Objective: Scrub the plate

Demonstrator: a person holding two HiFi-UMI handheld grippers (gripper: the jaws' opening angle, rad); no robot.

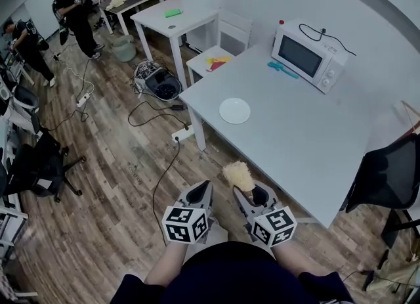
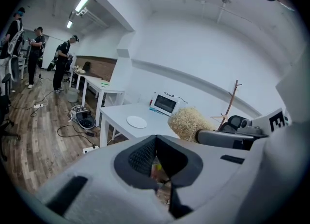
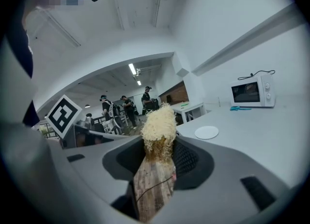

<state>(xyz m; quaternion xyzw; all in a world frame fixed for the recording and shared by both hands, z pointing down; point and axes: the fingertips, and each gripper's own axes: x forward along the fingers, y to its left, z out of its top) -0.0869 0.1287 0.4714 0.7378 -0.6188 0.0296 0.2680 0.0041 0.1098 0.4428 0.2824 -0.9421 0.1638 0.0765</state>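
A round white plate lies near the left end of the pale table; it also shows in the left gripper view as the plate and in the right gripper view as the plate. My right gripper is shut on a scrub brush whose straw-coloured bristle head sticks out beyond the jaws. My left gripper is shut with nothing in it. Both grippers hang side by side over the wooden floor, short of the table's near edge and well away from the plate.
A white microwave and a teal item stand at the table's far side. A black chair is at the right. Cables and a machine lie on the floor at the left. People stand far back by other tables.
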